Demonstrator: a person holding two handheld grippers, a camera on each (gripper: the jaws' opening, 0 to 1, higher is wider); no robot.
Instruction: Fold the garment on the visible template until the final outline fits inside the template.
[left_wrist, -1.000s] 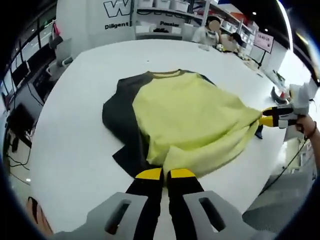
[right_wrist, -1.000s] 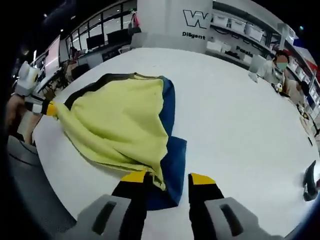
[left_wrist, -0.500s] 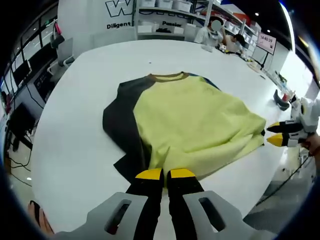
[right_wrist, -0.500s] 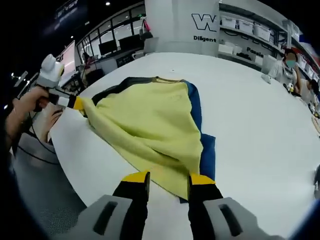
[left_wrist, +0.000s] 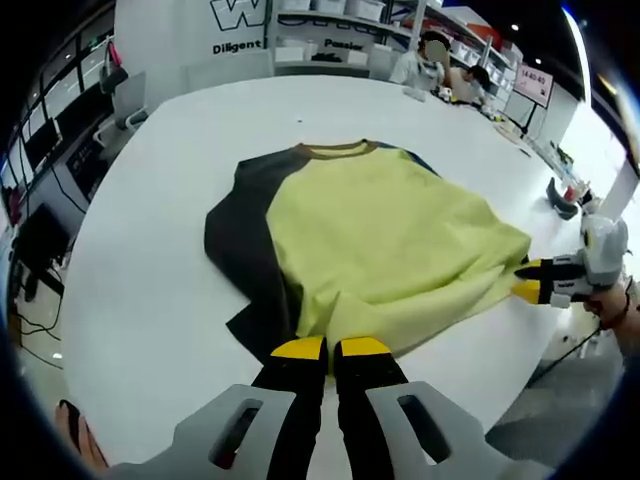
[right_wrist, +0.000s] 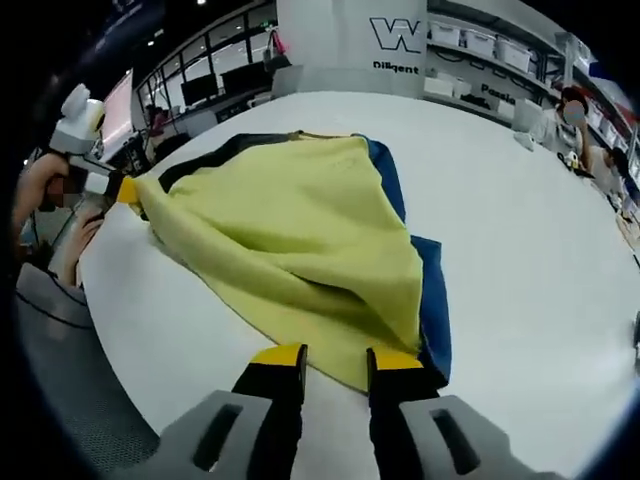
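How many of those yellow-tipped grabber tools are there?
2. The left gripper pinches the shirt hem at one corner; the right gripper, jaws slightly apart, is at the hem's other corner. Each one appears at the side of the other's view.

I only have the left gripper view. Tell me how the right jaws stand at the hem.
Observer: In the right gripper view, the right gripper has its jaws apart, with the yellow hem corner of the garment between them.
Operator: Report what lies beside that corner.
Observer: A blue sleeve sticks out from under the yellow layer, flat on the white table.
Operator: Check my own grip from there.
Observer: The left gripper has the other hem corner, the fabric drawn to a point at its tips.
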